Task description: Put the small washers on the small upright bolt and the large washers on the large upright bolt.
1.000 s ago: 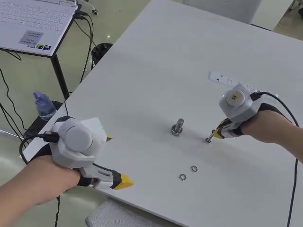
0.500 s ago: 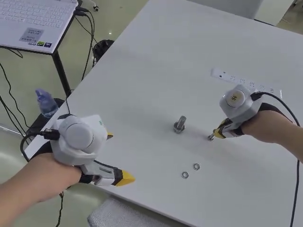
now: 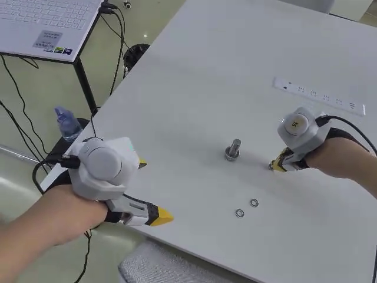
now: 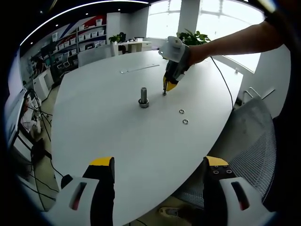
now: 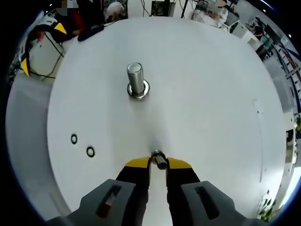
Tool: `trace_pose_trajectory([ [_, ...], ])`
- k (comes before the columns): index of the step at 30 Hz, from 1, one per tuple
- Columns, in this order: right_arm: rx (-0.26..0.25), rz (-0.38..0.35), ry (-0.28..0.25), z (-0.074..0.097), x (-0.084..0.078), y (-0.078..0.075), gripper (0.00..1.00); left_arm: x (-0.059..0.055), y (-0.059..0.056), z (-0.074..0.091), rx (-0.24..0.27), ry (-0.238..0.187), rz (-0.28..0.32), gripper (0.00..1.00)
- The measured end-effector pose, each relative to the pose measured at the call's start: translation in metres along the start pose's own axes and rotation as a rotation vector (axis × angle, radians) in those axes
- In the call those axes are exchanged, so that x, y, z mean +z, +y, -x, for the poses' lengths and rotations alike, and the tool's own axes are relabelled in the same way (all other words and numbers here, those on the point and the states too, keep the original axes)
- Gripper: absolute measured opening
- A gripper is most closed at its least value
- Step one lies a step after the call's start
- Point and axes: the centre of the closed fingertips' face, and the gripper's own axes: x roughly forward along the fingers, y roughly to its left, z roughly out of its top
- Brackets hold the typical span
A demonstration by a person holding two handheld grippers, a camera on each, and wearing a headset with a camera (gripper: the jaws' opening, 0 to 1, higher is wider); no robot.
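The large upright bolt (image 3: 234, 150) (image 5: 136, 80) (image 4: 143, 96) stands mid-table with a washer at its base. Two small washers (image 3: 254, 203) (image 3: 239, 213) (image 5: 90, 151) (image 5: 74, 139) (image 4: 181, 111) lie flat on the table nearer me. My right gripper (image 3: 275, 166) (image 5: 159, 163) (image 4: 167, 86) is down at the small upright bolt (image 5: 159, 159), its jaws nearly together and pressed on either side of the bolt's top. In the head view the gripper tip hides that bolt. My left gripper (image 3: 151, 191) (image 4: 159, 165) hangs open over the table's near left edge, holding nothing.
A white power strip (image 3: 318, 97) lies at the far right of the white table (image 3: 194, 88). Off the table's left edge are a laptop (image 3: 47, 23) on a stand, cables and a plastic bottle (image 3: 68, 124). A mesh chair (image 4: 249, 141) sits by the near edge.
The head camera has shifted, sliding the scene right. My right gripper has closed in over the small bolt, which showed beside its tip before. The left gripper has barely moved.
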Motion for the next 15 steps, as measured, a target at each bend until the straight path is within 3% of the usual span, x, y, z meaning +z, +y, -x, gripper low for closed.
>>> trace_pose_trajectory([
  [6,0.006,-0.006,0.003,-0.0045,-0.0014,0.0014,0.14,-0.0044,0.0029,0.0015,0.005,0.013,0.002,0.76],
  [15,0.011,-0.009,0.006,-0.0097,-0.0028,0.002,0.14,-0.0006,0.0061,0.0006,0.003,0.006,-0.001,0.75],
])
